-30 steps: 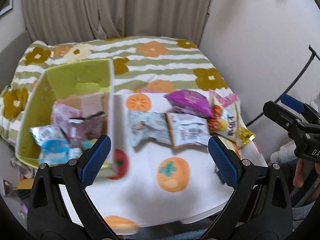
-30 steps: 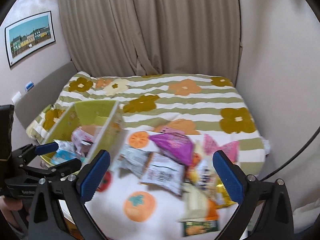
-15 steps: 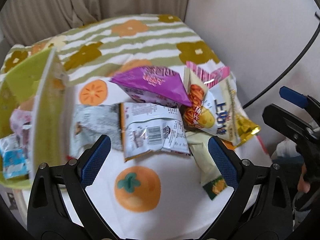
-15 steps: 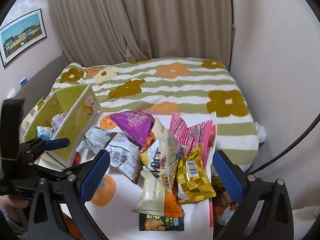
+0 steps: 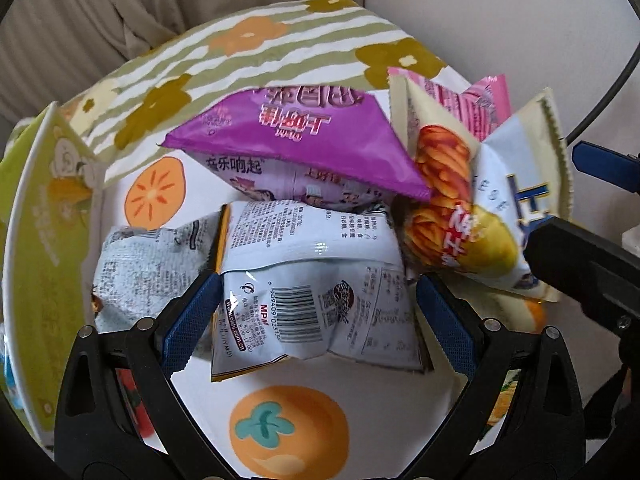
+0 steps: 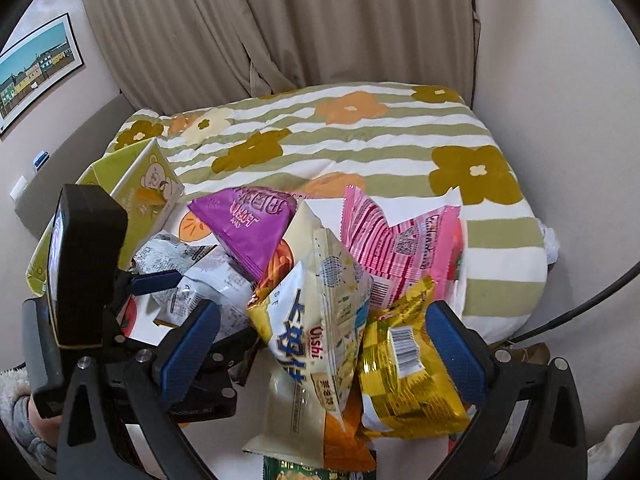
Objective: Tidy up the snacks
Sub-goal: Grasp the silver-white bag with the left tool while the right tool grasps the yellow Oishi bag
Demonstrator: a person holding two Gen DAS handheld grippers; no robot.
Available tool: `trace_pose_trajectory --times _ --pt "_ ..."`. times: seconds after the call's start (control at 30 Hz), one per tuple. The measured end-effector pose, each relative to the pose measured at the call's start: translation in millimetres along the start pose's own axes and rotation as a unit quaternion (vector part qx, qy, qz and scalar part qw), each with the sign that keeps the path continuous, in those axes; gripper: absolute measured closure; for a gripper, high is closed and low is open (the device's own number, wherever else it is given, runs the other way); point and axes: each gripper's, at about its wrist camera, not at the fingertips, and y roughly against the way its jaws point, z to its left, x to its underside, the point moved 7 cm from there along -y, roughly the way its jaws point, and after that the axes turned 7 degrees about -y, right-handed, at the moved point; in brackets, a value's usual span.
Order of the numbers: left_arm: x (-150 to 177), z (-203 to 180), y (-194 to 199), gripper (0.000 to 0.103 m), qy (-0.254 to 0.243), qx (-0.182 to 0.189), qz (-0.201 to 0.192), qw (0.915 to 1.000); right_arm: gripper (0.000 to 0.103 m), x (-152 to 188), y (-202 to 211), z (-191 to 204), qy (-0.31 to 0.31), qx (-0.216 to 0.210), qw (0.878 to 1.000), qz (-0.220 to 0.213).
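The left gripper (image 5: 316, 316) is wide open. Its two blue fingers (image 5: 192, 320) sit one on each side of a white snack bag (image 5: 316, 276) with a barcode on it. I cannot tell if the fingers touch the bag. The bag lies on a white cloth (image 5: 360, 384) with orange fruit pictures. Just beside it, on the left, lies a crumpled grey bag (image 5: 144, 272). Left of that stands a green box (image 5: 44, 272) with a little bear on its side.

The right gripper (image 6: 316, 348) is wide open too. Between its blue fingers (image 6: 452, 348) are a cream chip bag (image 6: 316, 320) and a shiny gold bag (image 6: 404, 380). The cream bag leans on the gold one. Nothing is pinched. Under the cream bag an orange packet (image 6: 344, 432) and a dark green one (image 6: 296, 472) peek out.

A bit farther back, a purple bag (image 5: 304, 140) rests on top of the white bag and touches the cream bag. Behind the cream bag is a pink striped bag (image 6: 392, 236).

Past the snacks lies a blanket (image 6: 360, 140) with green stripes and big flowers. Behind it hang beige curtains (image 6: 280, 24). A picture (image 6: 36, 68) of coloured houses hangs on the wall on the left.
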Motion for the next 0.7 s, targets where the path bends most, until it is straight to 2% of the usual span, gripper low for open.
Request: trace_pose_trajectory --times 0.17,0.23,0.43,0.7 --pt "2 4 -7 0.007 -0.004 0.011 0.006 0.9999 0.001 1 -15 2 0.007 0.001 1.0 0.012" --pt "2 5 -8 0.017 -0.007 0.013 0.004 0.9999 0.001 2 -21 4 0.011 0.001 1.0 0.017" --pt "4 6 -9 0.029 -0.02 0.021 0.01 0.9995 0.001 4 -36 9 0.029 0.002 0.999 0.028" --pt "6 10 -6 0.035 -0.011 0.032 0.014 0.9993 0.001 4 -48 10 0.04 0.008 0.999 0.034"
